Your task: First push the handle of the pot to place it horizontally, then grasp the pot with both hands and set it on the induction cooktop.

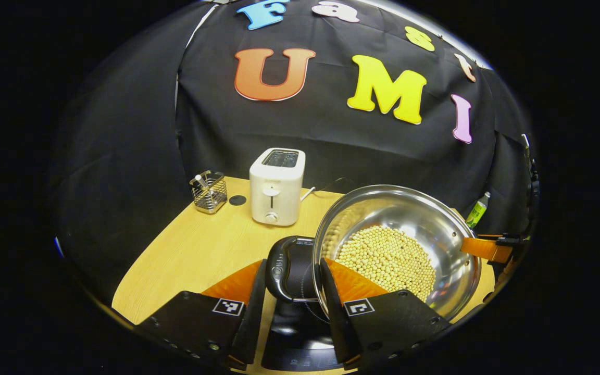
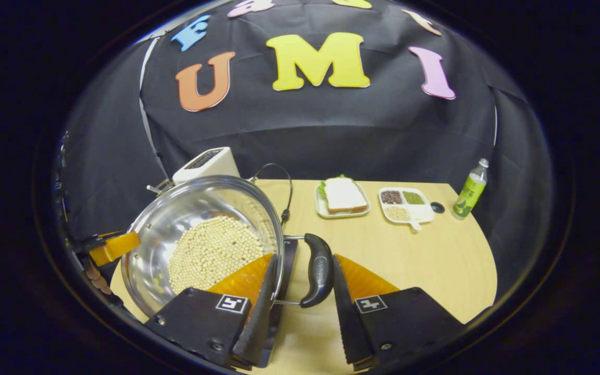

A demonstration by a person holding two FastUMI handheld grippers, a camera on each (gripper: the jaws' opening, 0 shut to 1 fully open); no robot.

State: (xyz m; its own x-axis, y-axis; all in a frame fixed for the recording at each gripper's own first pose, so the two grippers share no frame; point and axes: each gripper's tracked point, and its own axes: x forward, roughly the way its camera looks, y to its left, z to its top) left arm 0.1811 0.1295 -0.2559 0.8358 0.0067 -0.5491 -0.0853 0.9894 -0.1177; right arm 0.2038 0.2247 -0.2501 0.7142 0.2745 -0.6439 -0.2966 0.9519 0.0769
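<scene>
Step in hand: the two-handed grasp. The pot (image 1: 399, 245), holding pale beans, sits over the dark induction cooktop (image 1: 295, 333). The left gripper (image 1: 292, 291) straddles the pot's left handle (image 1: 284, 268); the right gripper (image 2: 302, 281) straddles the right handle (image 2: 316, 271). Whether either set of fingers presses cannot be told. Next move calls for a level, even lowering.

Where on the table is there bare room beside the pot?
Bare wood lies right of the pot, in front of the sandwich plate and the divided tray. Another patch: before the toaster and wire caddy. Crowded along the back.
</scene>
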